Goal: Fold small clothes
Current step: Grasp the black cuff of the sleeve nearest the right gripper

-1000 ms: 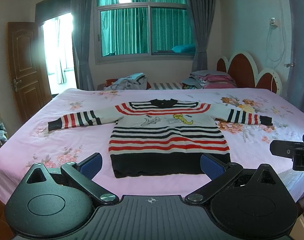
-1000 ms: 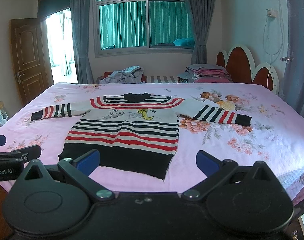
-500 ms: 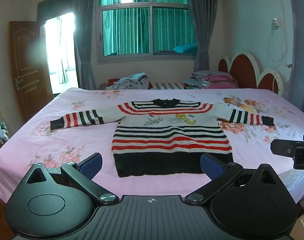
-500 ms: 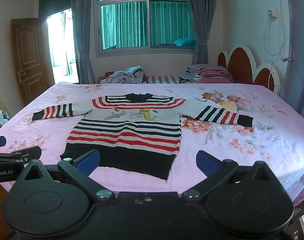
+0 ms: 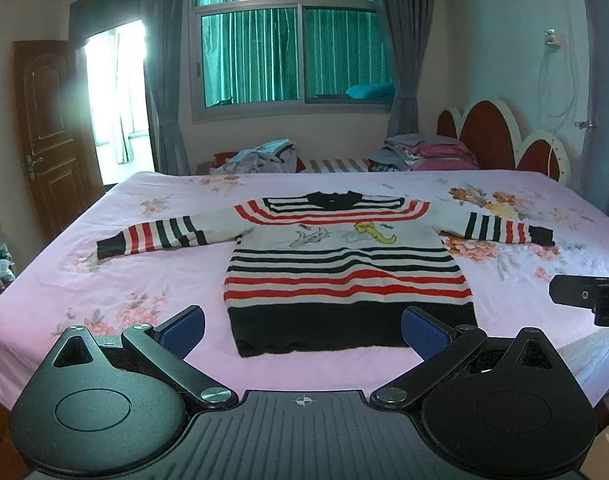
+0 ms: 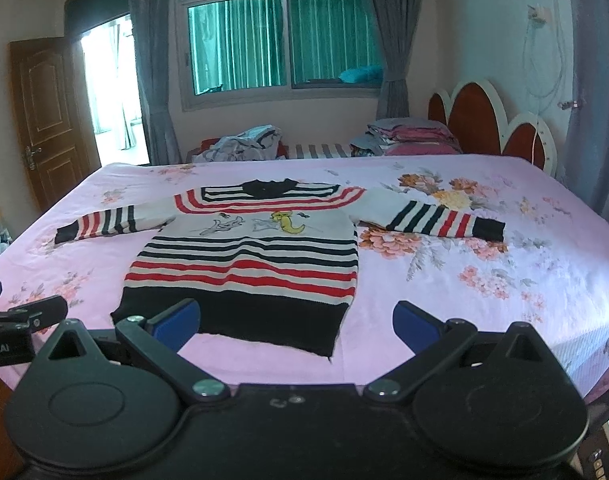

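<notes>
From the left wrist view: left gripper [image 5: 302, 334] spread wide, blue pads [image 5: 183, 331] apart, gripping nothing, hovering short of the bed's near edge. Striped sweater [image 5: 344, 268] laid flat on the pink floral bedsheet [image 5: 144, 276], both sleeves stretched out sideways, black hem nearest, collar toward the window [image 5: 292, 40]. Between pads and hem, only bare sheet. At the right edge, tip of the right gripper [image 5: 584, 294] poking in. Beyond the bed, a heap of loose clothes [image 5: 260, 156], a stack of folded clothes [image 5: 428, 152], a red scalloped headboard [image 5: 488, 136], an open wooden door [image 5: 52, 132].

From the right wrist view: right gripper [image 6: 296, 326] likewise wide, empty. Sweater [image 6: 248, 256] lying left of centre, hem corner just ahead of the left pad. Right sleeve [image 6: 444, 218] across printed flowers. Left gripper's finger [image 6: 36, 312] at the left edge, apart from the cloth. Same clothes piles [image 6: 244, 146] behind.
</notes>
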A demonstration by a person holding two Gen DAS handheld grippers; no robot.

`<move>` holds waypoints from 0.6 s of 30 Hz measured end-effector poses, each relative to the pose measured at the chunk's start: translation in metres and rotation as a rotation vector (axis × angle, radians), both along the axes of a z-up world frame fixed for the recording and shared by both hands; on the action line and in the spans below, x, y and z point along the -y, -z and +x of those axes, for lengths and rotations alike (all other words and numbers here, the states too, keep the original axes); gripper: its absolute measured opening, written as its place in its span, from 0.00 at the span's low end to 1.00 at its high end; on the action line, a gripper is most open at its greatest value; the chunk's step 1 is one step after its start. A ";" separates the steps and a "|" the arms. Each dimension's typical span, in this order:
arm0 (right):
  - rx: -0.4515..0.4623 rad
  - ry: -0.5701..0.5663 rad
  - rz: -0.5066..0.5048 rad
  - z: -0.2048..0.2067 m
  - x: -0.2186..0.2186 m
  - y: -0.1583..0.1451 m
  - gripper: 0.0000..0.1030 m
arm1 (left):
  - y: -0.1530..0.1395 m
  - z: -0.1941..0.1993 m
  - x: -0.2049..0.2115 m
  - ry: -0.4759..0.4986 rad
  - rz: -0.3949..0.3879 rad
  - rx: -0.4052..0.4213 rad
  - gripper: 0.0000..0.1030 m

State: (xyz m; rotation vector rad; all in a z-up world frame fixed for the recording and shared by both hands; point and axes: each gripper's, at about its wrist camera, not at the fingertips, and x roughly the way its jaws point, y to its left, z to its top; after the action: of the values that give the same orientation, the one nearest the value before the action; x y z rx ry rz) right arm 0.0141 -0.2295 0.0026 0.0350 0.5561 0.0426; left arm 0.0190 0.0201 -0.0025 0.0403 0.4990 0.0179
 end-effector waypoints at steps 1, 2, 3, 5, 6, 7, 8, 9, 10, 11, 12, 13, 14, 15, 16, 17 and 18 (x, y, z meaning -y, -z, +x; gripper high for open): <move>-0.003 0.004 0.006 0.005 0.002 0.001 1.00 | 0.000 0.006 -0.002 -0.008 -0.010 0.004 1.00; -0.004 0.011 0.009 0.009 0.003 0.002 1.00 | 0.001 0.012 -0.004 -0.017 -0.020 0.008 1.00; -0.005 0.018 0.012 0.016 0.005 0.003 1.00 | 0.001 0.018 -0.006 -0.032 -0.029 0.012 1.00; -0.007 0.034 0.020 0.030 0.009 0.004 0.99 | 0.003 0.036 -0.010 -0.016 -0.053 0.009 1.00; -0.008 0.044 0.025 0.039 0.011 0.005 0.98 | 0.004 0.046 -0.011 -0.007 -0.057 0.009 1.00; -0.007 0.053 0.030 0.048 0.012 0.006 0.98 | 0.004 0.056 -0.011 -0.014 -0.055 0.020 1.00; -0.007 0.062 0.035 0.057 0.015 0.006 0.95 | 0.004 0.065 -0.011 -0.018 -0.054 0.033 1.00; -0.007 0.074 0.038 0.067 0.017 0.007 0.92 | 0.004 0.074 -0.012 -0.019 -0.060 0.049 1.00; -0.006 0.091 0.040 0.077 0.019 0.007 0.91 | 0.004 0.086 -0.013 -0.021 -0.073 0.063 1.00; -0.002 0.104 0.043 0.084 0.022 0.007 0.88 | 0.003 0.096 -0.013 -0.022 -0.087 0.068 1.00; 0.003 0.118 0.048 0.092 0.024 0.006 0.86 | 0.003 0.107 -0.014 -0.014 -0.103 0.068 1.00; 0.007 0.135 0.051 0.100 0.027 0.005 0.86 | 0.002 0.117 -0.014 0.000 -0.117 0.071 1.00; 0.011 0.153 0.052 0.107 0.031 0.005 0.84 | 0.002 0.127 -0.014 0.015 -0.124 0.075 1.00; 0.014 0.168 0.054 0.114 0.033 0.004 0.82 | 0.001 0.136 -0.014 0.037 -0.128 0.078 1.00; 0.019 0.182 0.055 0.121 0.035 0.003 0.81 | 0.001 0.145 -0.014 0.059 -0.130 0.074 1.00; 0.022 0.193 0.054 0.127 0.038 0.003 0.79 | 0.001 0.156 -0.013 0.083 -0.134 0.067 1.00; 0.023 0.207 0.052 0.134 0.040 0.003 0.78 | 0.001 0.166 -0.014 0.107 -0.143 0.061 1.00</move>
State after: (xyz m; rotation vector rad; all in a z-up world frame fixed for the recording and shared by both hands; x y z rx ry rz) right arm 0.1478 -0.2700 -0.0006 0.1426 0.5255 -0.1440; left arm 0.1852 0.0336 -0.0040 -0.0737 0.4358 -0.1211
